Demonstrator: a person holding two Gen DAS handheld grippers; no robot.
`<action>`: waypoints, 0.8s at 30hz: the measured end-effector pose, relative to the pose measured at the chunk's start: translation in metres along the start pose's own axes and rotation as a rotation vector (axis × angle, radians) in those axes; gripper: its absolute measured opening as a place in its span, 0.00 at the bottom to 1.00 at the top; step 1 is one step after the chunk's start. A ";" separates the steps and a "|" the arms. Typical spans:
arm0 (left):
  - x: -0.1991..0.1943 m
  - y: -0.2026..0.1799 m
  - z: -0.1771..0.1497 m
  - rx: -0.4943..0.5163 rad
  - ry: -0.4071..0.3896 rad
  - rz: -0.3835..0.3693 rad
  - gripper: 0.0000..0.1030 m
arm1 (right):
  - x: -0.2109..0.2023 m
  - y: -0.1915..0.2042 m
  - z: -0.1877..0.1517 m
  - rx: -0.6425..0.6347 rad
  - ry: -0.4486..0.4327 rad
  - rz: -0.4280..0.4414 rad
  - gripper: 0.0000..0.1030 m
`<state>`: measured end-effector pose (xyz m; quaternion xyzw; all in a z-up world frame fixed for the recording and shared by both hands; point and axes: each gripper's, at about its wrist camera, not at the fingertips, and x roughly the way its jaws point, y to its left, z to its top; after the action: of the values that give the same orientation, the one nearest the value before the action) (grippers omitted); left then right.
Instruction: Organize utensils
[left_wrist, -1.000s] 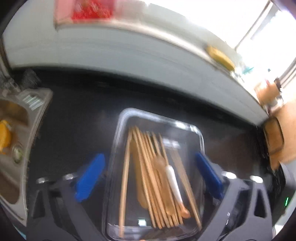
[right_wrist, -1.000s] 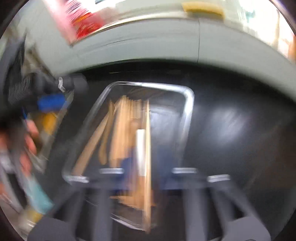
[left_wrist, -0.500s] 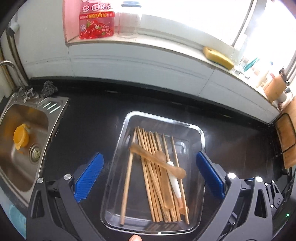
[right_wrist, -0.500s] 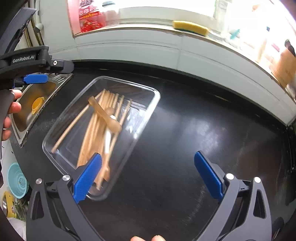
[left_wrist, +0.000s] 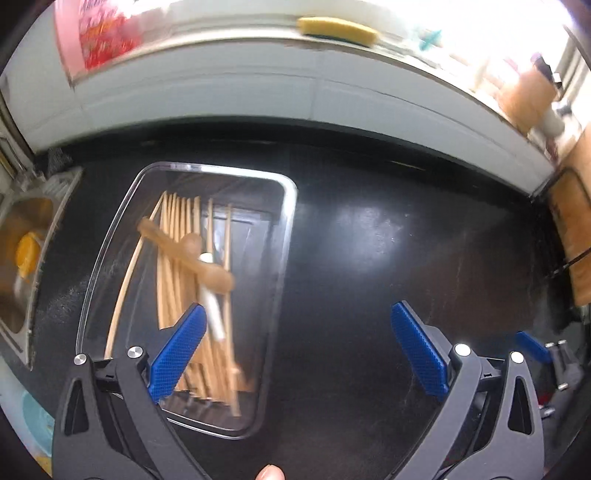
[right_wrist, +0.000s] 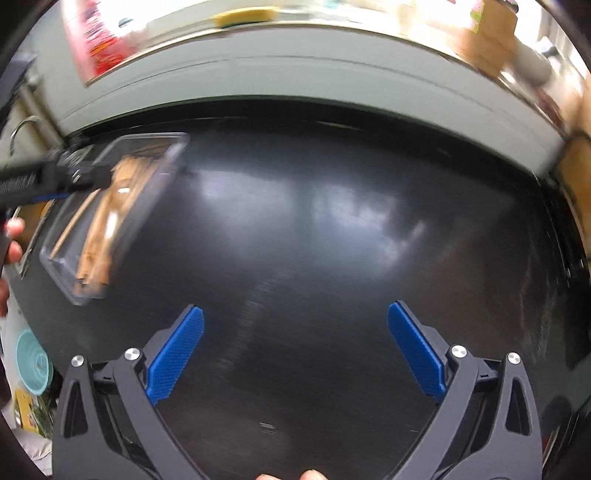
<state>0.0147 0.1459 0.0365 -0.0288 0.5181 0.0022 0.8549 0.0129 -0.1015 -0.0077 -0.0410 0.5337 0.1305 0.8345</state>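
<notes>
left wrist view: the left gripper (left_wrist: 295, 347) hangs over a black countertop (left_wrist: 388, 258) with its blue-padded jaws spread wide and nothing between them. a clear plastic tray (left_wrist: 284, 258) lies on the counter left of centre; the gripper's left pad overlaps the tray's near part, the right pad is over bare counter. in the tray, a bundle of wooden chopsticks (left_wrist: 177, 258) runs lengthwise, a wooden spoon (left_wrist: 184, 254) lies slantwise across them, and a white-handled utensil (left_wrist: 212, 310) sits among them. a steel sink (left_wrist: 22, 258) borders the counter at far left; a yellow sponge (left_wrist: 338, 31) rests on the sill behind. the other gripper's blue pad shows at the right edge.

right wrist view: the right gripper (right_wrist: 295, 350) is likewise wide open and empty, over bare countertop (right_wrist: 332, 240). the tray (right_wrist: 122, 225), blurred, lies well apart at upper left, with the left gripper (right_wrist: 44, 181) and a hand (right_wrist: 9, 240) beside it.
</notes>
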 end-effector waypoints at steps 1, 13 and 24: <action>-0.001 -0.010 -0.003 0.010 -0.019 0.032 0.94 | 0.001 -0.011 -0.002 0.015 0.002 -0.007 0.94; 0.009 -0.143 -0.038 0.053 -0.074 0.106 0.94 | -0.003 -0.136 -0.023 0.165 0.036 -0.076 0.94; 0.033 -0.194 -0.060 0.038 0.040 0.092 0.94 | 0.011 -0.177 -0.040 0.176 0.102 -0.044 0.94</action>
<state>-0.0170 -0.0513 -0.0118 0.0111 0.5358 0.0310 0.8437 0.0278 -0.2782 -0.0472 0.0140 0.5840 0.0625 0.8092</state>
